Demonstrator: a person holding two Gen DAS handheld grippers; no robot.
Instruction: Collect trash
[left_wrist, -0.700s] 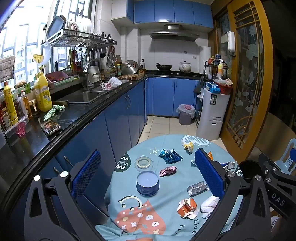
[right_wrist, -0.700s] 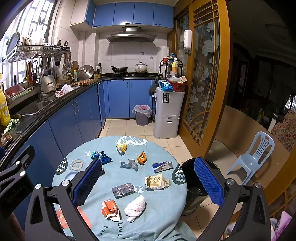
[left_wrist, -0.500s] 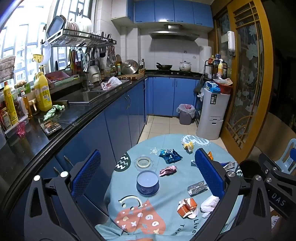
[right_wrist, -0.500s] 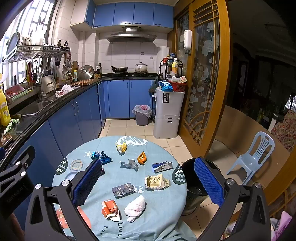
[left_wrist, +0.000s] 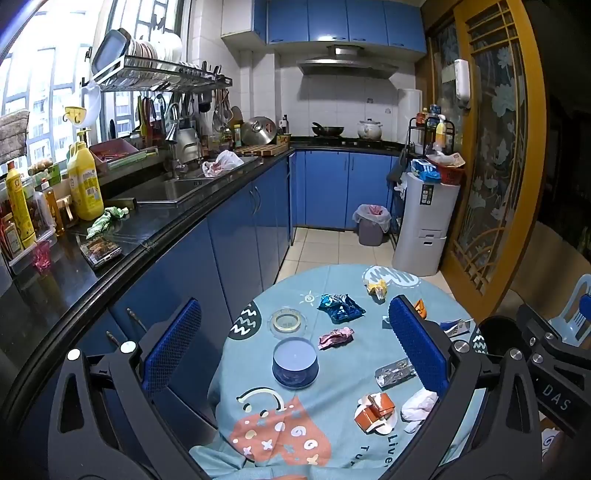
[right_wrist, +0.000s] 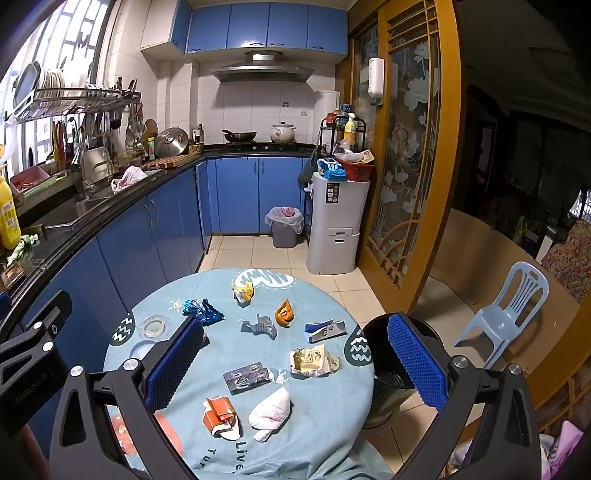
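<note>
Several scraps of trash lie on a round table with a light blue cloth (right_wrist: 332, 417): a white tissue (right_wrist: 270, 410), an orange and white carton (right_wrist: 218, 413), a silver blister pack (right_wrist: 245, 376), a cream wrapper (right_wrist: 310, 362), a blue wrapper (left_wrist: 340, 308) and a pink wrapper (left_wrist: 336, 336). A black bin (right_wrist: 391, 380) stands at the table's right edge. My left gripper (left_wrist: 295, 350) and right gripper (right_wrist: 295, 362) are both open and empty, held above the table's near side.
A blue round tin (left_wrist: 295, 362) and a clear lid (left_wrist: 287, 322) sit on the table's left. Blue kitchen cabinets (left_wrist: 221, 251) and a black counter run along the left. A light blue plastic chair (right_wrist: 506, 314) stands to the right. A grey lined bin (right_wrist: 283, 227) stands far back.
</note>
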